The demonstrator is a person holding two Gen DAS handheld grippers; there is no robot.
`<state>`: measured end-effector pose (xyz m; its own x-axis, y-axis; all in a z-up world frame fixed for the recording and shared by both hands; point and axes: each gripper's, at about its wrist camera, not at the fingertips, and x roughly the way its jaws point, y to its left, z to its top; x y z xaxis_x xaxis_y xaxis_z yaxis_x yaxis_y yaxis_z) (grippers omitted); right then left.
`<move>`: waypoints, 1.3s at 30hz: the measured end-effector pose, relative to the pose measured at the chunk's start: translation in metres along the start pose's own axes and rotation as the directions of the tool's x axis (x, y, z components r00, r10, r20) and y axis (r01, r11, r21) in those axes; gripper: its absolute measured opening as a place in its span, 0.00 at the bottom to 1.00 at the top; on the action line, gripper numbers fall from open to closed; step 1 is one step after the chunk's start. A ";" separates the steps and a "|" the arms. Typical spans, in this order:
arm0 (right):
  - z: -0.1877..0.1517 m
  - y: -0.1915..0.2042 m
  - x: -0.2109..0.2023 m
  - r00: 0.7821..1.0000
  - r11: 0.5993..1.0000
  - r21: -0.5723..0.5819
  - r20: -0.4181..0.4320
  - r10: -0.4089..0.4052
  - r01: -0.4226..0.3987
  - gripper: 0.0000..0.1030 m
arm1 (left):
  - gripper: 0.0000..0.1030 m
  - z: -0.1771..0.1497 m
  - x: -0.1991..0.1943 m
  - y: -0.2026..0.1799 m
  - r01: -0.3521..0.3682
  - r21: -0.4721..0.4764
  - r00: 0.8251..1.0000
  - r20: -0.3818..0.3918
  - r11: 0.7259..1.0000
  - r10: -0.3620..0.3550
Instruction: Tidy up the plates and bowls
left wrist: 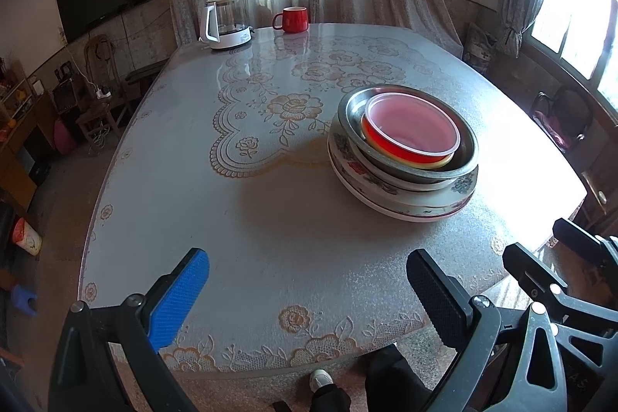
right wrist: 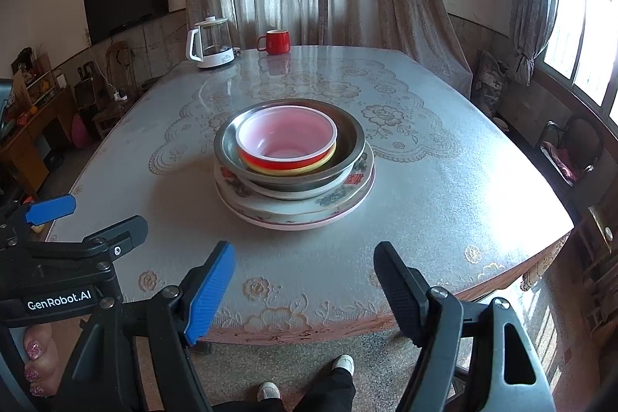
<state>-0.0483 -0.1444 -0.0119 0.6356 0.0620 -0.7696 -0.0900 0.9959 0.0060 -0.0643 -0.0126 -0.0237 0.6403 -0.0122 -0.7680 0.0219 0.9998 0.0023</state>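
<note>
Stack (right wrist: 294,172) mid-table (right wrist: 444,180), clear of edges

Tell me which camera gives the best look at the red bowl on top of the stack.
The right wrist view: the red bowl sits near the middle, and you see into its pale inside and down its red wall. The left wrist view shows the same bowl off to the right, at a flatter angle.
</note>
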 end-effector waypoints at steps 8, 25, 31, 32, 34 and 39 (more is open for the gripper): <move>0.000 -0.001 0.004 1.000 1.000 0.009 -0.012 0.001 -0.001 0.73 | 1.00 0.001 0.003 -0.001 0.004 0.004 1.000 -0.011 1.000 -0.004; 0.002 -0.001 0.010 1.000 1.000 0.017 -0.026 0.003 -0.002 0.73 | 1.00 0.005 0.004 -0.004 0.007 0.032 1.000 -0.007 0.999 -0.006; 0.002 -0.002 0.009 1.000 1.000 0.019 -0.026 0.001 0.000 0.73 | 1.00 0.005 0.004 -0.006 0.008 0.036 1.000 -0.007 0.999 -0.008; 0.002 -0.003 0.009 1.000 1.000 0.018 -0.026 0.002 -0.001 0.73 | 1.00 0.005 0.004 -0.006 0.009 0.036 1.000 -0.008 0.999 -0.009; 0.001 -0.004 0.009 1.000 1.000 0.021 -0.027 0.002 -0.001 0.73 | 1.00 0.005 0.004 -0.007 0.010 0.036 1.000 -0.008 0.999 -0.010; 0.000 -0.006 0.007 1.000 1.000 0.022 -0.024 0.000 0.001 0.73 | 1.00 0.005 0.003 -0.010 0.014 0.038 1.000 -0.003 0.999 -0.014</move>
<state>-0.0430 -0.1501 -0.0172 0.6171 0.0601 -0.7846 -0.0722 0.9972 0.0196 -0.0584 -0.0225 -0.0229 0.6378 -0.0258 -0.7697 0.0595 0.9981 0.0158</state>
